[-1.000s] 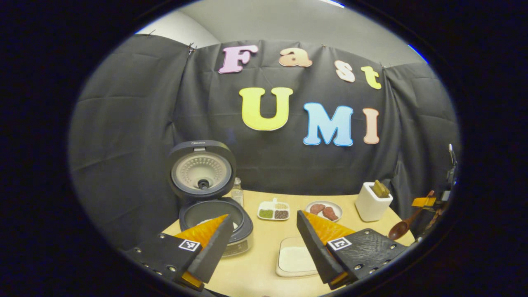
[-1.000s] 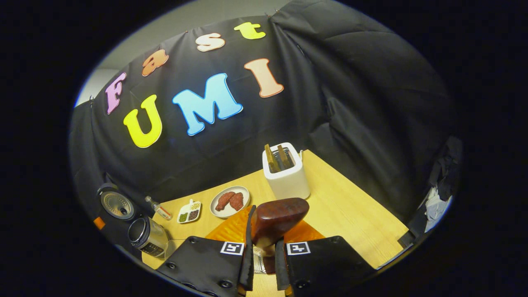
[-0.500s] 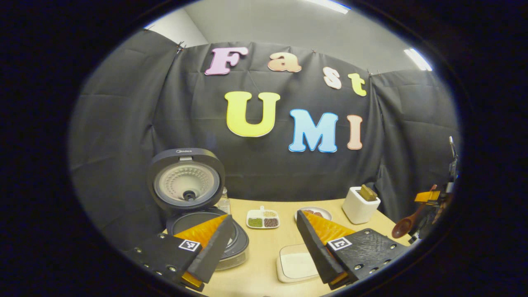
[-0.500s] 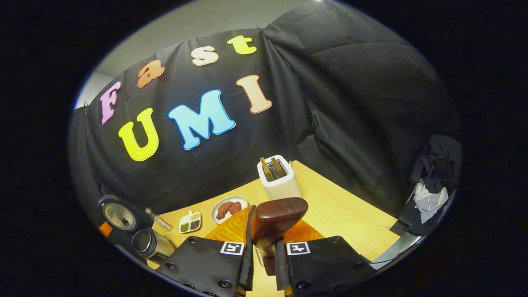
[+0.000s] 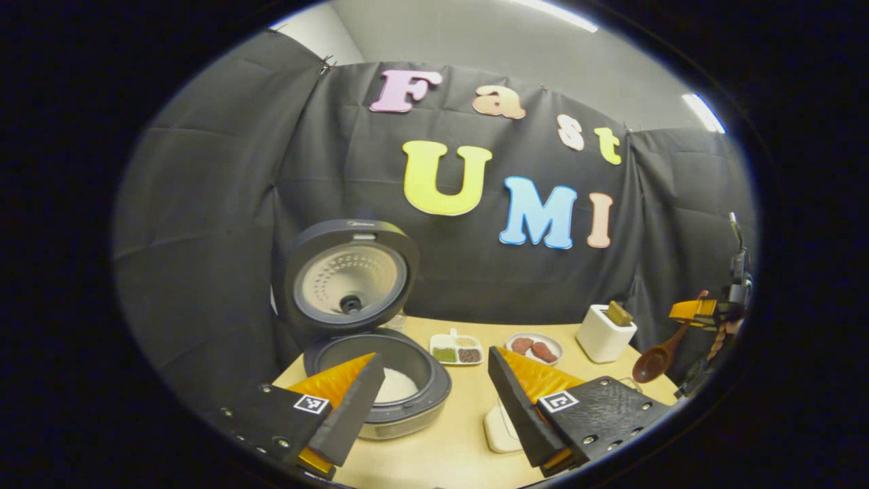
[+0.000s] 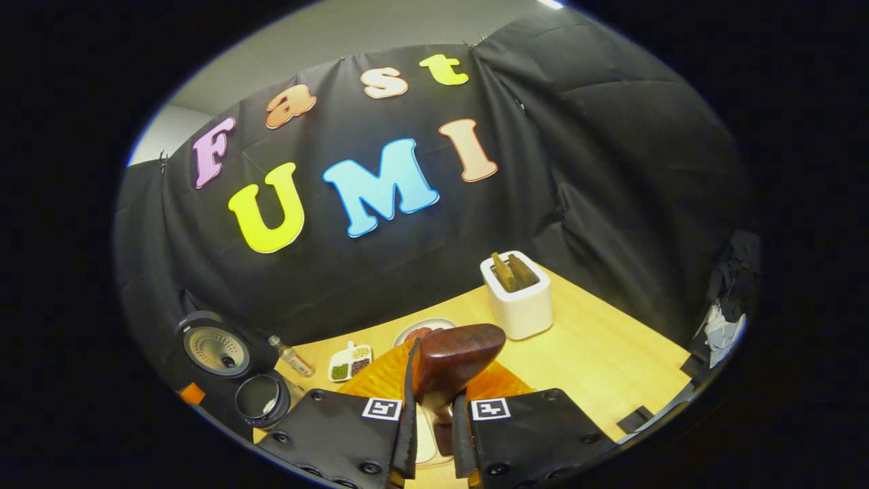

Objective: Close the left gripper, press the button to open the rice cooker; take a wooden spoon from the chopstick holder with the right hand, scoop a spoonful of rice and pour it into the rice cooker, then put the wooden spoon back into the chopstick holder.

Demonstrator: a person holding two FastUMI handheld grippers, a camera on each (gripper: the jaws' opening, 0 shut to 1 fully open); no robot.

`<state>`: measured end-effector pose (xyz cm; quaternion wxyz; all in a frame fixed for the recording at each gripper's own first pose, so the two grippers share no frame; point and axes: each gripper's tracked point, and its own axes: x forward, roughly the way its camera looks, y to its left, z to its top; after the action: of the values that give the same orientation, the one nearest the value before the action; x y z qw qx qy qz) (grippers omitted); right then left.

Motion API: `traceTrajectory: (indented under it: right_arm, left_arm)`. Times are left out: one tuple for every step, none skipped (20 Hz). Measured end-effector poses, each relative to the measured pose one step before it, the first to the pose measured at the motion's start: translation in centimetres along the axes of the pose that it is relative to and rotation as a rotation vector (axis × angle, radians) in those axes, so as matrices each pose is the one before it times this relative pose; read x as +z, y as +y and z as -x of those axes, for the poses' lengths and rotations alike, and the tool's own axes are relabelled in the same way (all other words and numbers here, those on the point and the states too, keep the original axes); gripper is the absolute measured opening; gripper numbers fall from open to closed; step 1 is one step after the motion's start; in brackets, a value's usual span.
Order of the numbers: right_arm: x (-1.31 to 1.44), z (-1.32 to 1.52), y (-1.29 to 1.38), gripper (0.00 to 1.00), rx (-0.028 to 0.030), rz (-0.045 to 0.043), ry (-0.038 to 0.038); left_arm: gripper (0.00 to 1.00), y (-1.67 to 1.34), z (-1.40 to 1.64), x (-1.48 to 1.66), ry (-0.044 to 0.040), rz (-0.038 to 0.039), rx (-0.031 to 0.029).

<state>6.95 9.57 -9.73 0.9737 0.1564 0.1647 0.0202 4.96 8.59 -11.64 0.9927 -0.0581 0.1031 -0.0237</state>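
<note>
Right gripper view: the wooden spoon [image 6: 456, 356] sits clamped in the right tongs [image 6: 434, 435] above the bench [image 6: 597, 353]. The rice cooker [image 5: 380, 380] stands lid-up with rice inside; the left tongs [image 5: 434, 407] gape empty. Judging by this, returning the spoon to the chopstick holder [image 6: 519, 295] comes next, handle lined up over its slot.

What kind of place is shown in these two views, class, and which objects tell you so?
Most likely a mock kitchen set up in a cloth-walled recording booth. A wooden table carries an open rice cooker, a white chopstick holder and a plate of meat, all backed by black cloth rather than real kitchen walls.
</note>
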Motion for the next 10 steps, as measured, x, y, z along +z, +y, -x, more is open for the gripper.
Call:
traceTrajectory:
  right_arm:
    - [-0.194,-0.434,0.991,0.23,0.01725,0.00006,0.00118]
    - [-0.195,-0.543,0.934,0.23,0.0161,0.0058,0.00226]
    - [-0.554,-0.545,0.823,0.21,0.01427,0.00971,0.00711]
    - [-0.598,-0.633,0.712,0.23,0.01263,0.01479,0.01147]
    - [-0.81,-0.696,0.678,0.23,0.01106,0.01467,0.01235]
    - [-0.802,-0.738,0.566,0.23,0.00855,0.01527,0.013]
    - [-1.061,-0.813,0.573,0.23,0.01068,0.01611,0.01631]
    - [-1.104,-0.903,0.453,0.23,0.0077,0.02012,0.01779]
    - [-1.169,-0.879,0.325,0.23,0.00299,0.02047,0.02262]
    - [-1.18,-0.852,0.283,0.21,0.00098,0.02185,0.023]
  left_arm:
    - [0.96,1.06,0.143,-0.246,0.00243,0.00634,0.01345]
    - [0.96,1.017,0.12,-0.119,0.00212,0.00835,0.01249]
    - [0.96,0.874,0.125,-0.332,0.00653,0.00946,0.01178]
    - [0.96,0.925,-0.019,-0.338,0.00796,0.0102,0.01307]
    - [0.96,0.751,0.044,-0.375,0.00821,0.01074,0.00947]
    - [0.96,0.597,-0.048,-0.264,0.00679,0.00902,0.0077]
    - [0.96,0.527,0.001,-0.306,0.00553,0.0052,0.0082]
    - [0.96,0.514,-0.134,-0.273,0.00635,0.00085,0.00715]
    - [0.96,0.512,-0.086,-0.423,0.00778,-0.00163,0.00824]
    - [0.96,0.399,-0.107,-0.362,0.00953,-0.0008,0.00792]
